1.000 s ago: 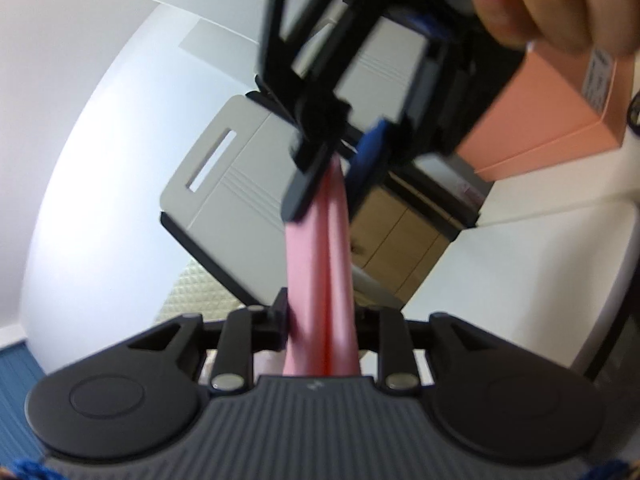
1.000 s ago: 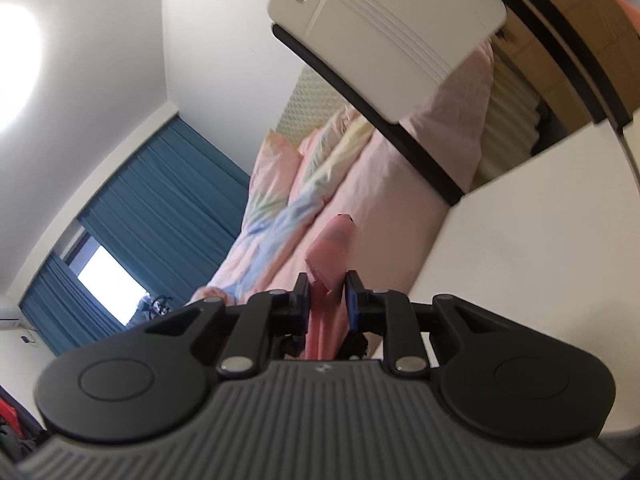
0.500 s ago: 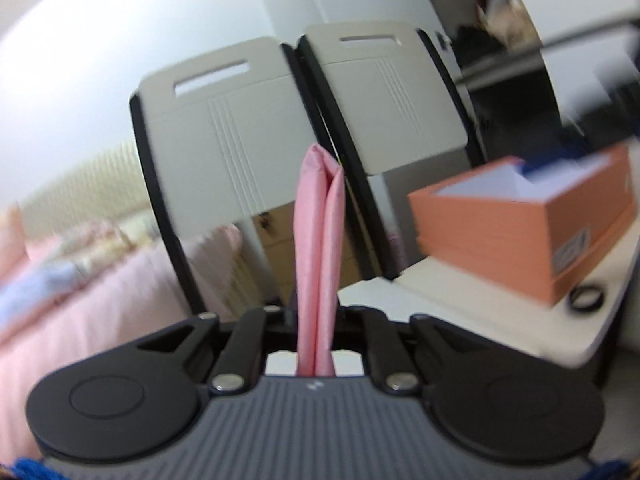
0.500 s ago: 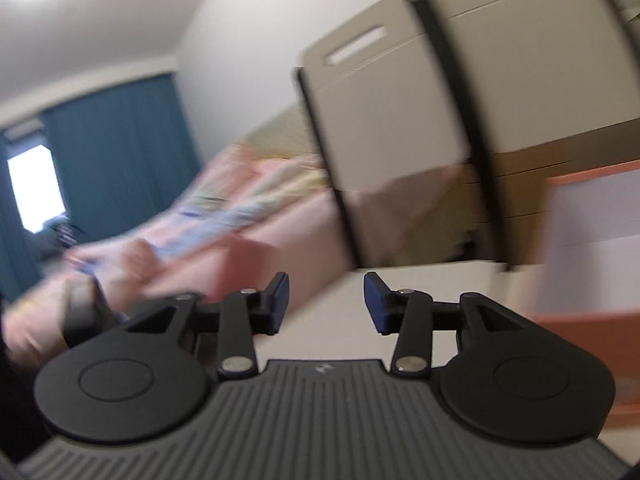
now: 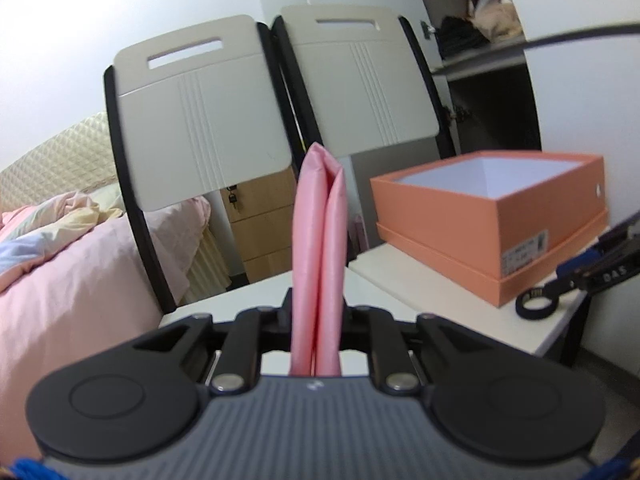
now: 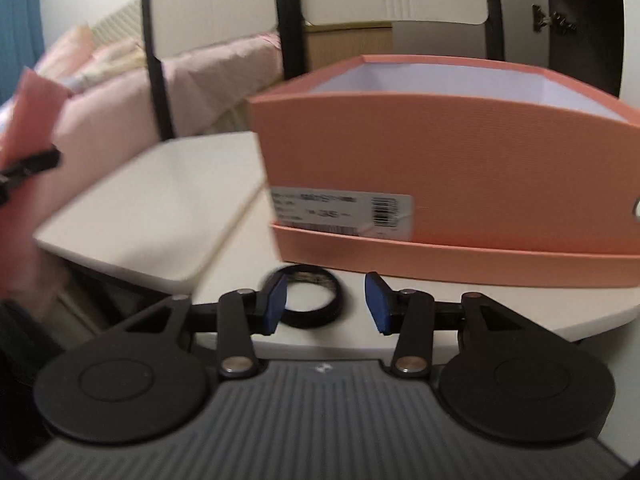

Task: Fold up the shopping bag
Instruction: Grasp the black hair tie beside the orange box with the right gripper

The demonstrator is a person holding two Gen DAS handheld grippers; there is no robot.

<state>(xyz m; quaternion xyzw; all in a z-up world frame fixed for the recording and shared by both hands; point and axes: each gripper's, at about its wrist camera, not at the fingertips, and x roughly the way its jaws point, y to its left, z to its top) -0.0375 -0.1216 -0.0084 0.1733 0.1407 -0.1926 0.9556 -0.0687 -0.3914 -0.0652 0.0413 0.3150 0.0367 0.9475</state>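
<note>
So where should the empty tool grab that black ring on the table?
Judging by its pose, the black ring lies flat, so the open right tool should come from above and pinch one side of the band, one finger inside the hole.

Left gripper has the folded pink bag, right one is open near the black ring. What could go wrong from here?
1. The pink bag stands folded in the left gripper alone; the fold may spring open.
2. The open right gripper hovers over the black ring beside the orange box and could knock either.
</note>
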